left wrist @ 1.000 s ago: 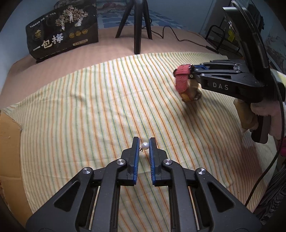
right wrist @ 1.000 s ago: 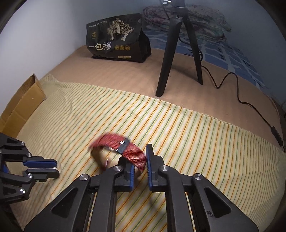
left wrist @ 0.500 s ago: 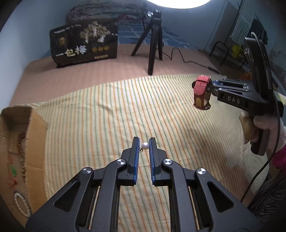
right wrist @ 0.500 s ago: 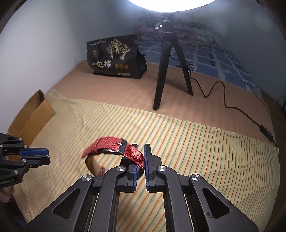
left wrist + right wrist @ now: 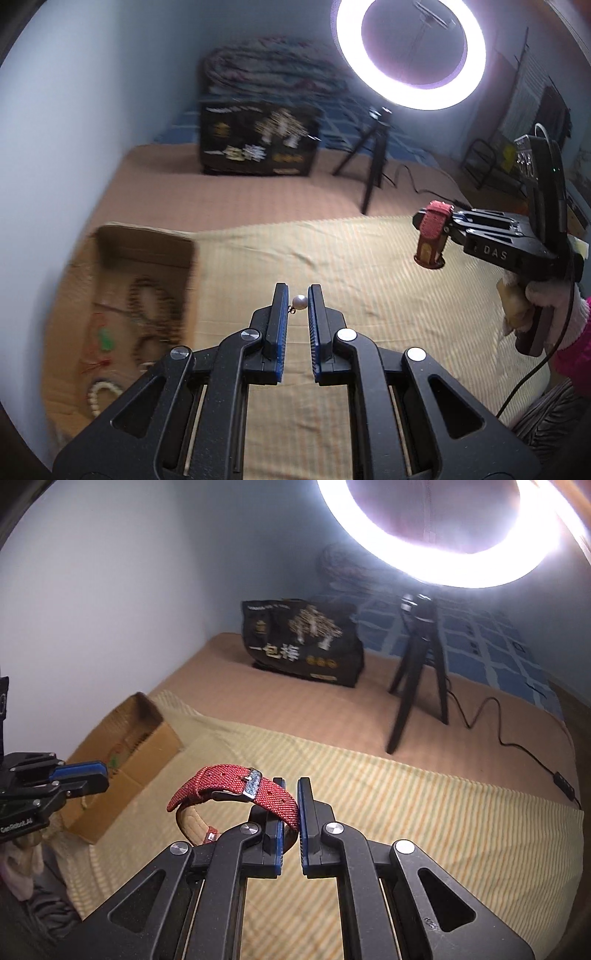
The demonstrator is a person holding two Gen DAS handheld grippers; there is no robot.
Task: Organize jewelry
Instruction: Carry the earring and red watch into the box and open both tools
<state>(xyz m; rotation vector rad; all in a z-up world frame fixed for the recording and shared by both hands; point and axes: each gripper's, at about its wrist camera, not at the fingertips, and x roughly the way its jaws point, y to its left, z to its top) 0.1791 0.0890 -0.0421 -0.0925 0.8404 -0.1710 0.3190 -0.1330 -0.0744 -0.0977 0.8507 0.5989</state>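
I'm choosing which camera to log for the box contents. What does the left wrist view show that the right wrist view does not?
Only the left wrist view shows the small white pearl earring pinched in the left gripper, and the blurred bead strands lying inside the open cardboard box.

Only the right wrist view shows the silver buckle on the red woven watch strap clamped in the right gripper.

Both show the box, the strap, both grippers, the striped yellow cloth, the black printed bag, the black tripod and the ring light.

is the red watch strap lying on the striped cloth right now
No, the red watch strap is pinched in the right tool and hangs in the air above the striped cloth.
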